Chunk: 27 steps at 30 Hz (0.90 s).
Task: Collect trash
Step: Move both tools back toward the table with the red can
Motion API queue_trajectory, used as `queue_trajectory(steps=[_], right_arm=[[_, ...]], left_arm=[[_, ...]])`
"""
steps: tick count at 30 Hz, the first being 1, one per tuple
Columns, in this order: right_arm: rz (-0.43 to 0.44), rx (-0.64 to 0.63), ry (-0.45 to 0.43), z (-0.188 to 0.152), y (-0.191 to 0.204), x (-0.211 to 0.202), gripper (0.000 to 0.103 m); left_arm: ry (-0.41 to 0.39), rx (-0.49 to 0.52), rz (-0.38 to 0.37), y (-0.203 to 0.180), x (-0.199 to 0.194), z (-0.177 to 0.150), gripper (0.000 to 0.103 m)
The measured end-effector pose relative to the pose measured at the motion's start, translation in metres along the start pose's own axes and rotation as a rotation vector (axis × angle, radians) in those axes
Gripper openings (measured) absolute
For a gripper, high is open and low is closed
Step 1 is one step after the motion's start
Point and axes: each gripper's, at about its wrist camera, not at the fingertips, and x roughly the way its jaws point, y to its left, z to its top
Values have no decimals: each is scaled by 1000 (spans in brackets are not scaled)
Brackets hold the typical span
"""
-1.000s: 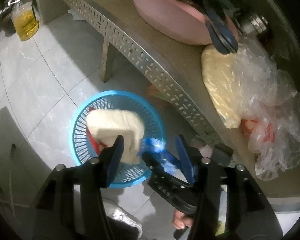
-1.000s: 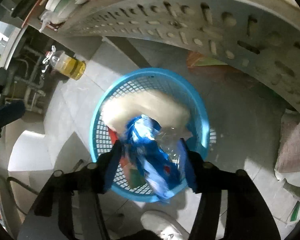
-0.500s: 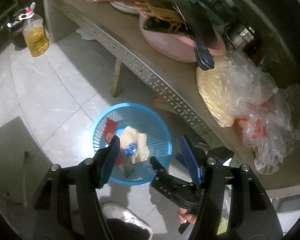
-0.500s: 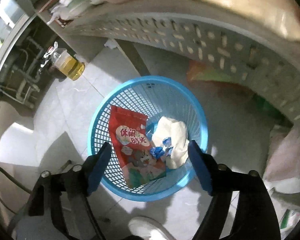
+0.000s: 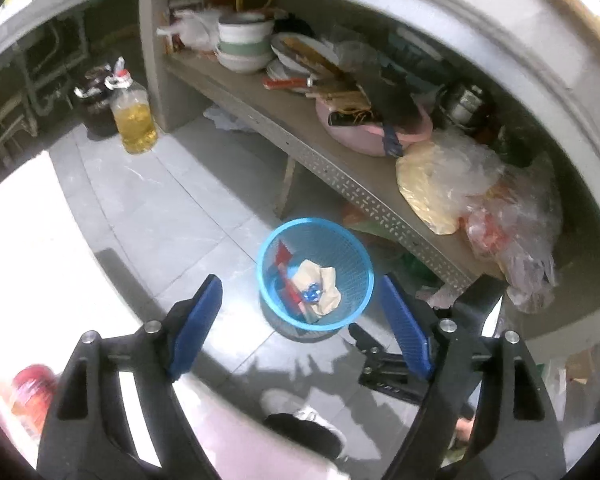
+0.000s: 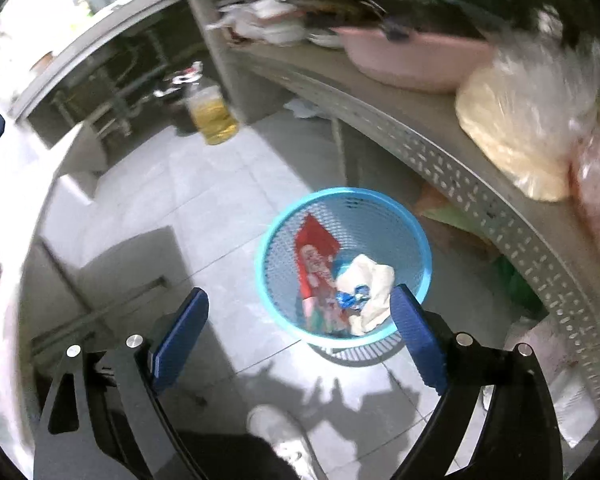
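2 hand-held grippers (left (image 5: pixel 300 320), right (image 6: pixel 298 330)) opening, empty, above trash basket (image 5: pixel 356 248).

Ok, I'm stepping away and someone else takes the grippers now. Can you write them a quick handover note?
Left gripper: fingers opening, nothing between them.
Right gripper: fingers opening, also empty.
The blue basket stands on the floor beside the low shelf. In it lie a red snack packet, a cream crumpled wrapper and a small blue wrapper.
Done: those three pieces are binned.
Left: the plastic bags on the shelf may be trash; check before taking them.
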Motion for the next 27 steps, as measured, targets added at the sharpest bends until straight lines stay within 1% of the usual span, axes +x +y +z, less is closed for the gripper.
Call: queue_trajectory(steps=[2, 6, 10, 13, 18, 21, 25, 27], right_arm=[[36, -22, -6, 2, 10, -19, 89], [113, -50, -22, 11, 32, -53, 89], [185, -72, -31, 19, 56, -77, 89], [235, -88, -23, 24, 74, -82, 89], [327, -144, -5, 33, 111, -96, 89], [389, -184, 6, 40, 134, -107, 89], [493, -211, 61, 49, 166, -103, 89], [521, -214, 96, 52, 181, -95, 89]], left_arm=[[-38, 4, 10, 6, -26, -11, 79], [-100, -27, 24, 21, -74, -35, 80], [-155, -48, 91, 36, -112, -59, 81], [-190, -83, 135, 52, -137, -79, 82], [-215, -173, 181, 86, -175, -119, 82], [-232, -200, 213, 104, -198, -145, 82], [-252, -211, 257, 122, -221, -177, 82], [-255, -235, 269, 132, -226, -191, 82]])
